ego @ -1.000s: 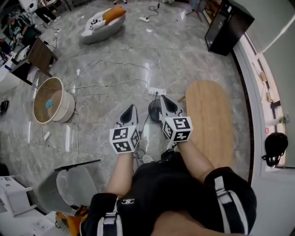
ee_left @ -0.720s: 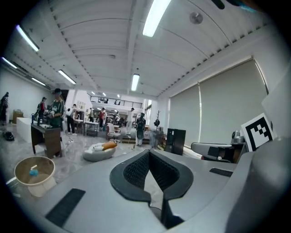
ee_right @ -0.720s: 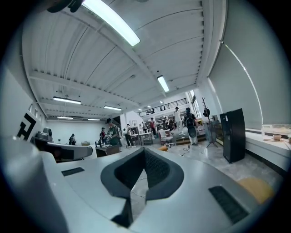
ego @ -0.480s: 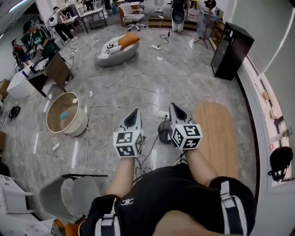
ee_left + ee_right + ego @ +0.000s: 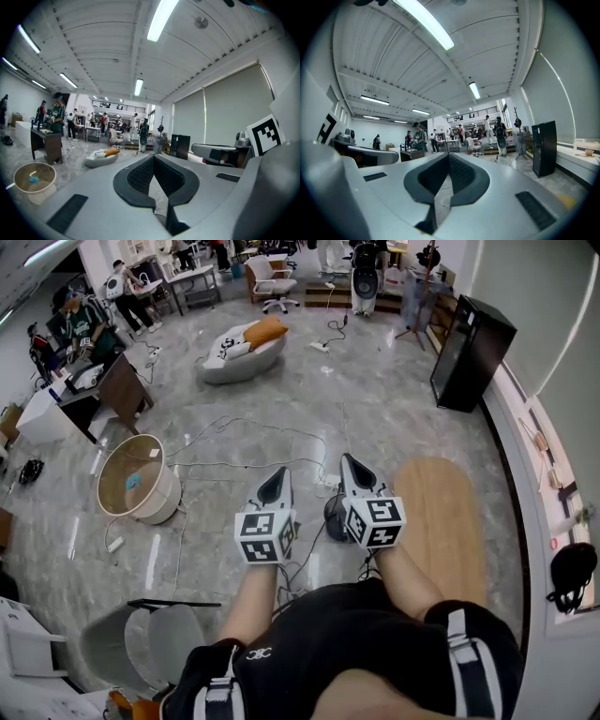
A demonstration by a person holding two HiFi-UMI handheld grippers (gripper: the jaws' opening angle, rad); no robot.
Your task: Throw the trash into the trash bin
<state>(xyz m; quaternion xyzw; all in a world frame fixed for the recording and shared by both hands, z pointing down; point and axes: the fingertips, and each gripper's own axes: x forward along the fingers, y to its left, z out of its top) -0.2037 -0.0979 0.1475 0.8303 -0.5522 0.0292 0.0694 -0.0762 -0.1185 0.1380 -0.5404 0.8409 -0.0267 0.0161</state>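
The trash bin is a round beige basket on the grey floor, to the left of and beyond my grippers. A small blue piece of trash lies inside it. The left gripper view shows the same bin low at the left, with the blue piece in it. My left gripper and right gripper are held side by side in front of my body, pointing roughly level across the room. Both the left gripper and the right gripper are shut with nothing between the jaws.
An oval wooden table stands to the right, a black cabinet beyond it. Cables trail over the floor toward the bin. A grey beanbag with an orange cushion lies farther off. A grey chair is near left. People work at desks at the far left.
Both grippers have risen together and stayed shut and empty. My head view has tilted up, so the bin now sits farther right and more of the room shows.
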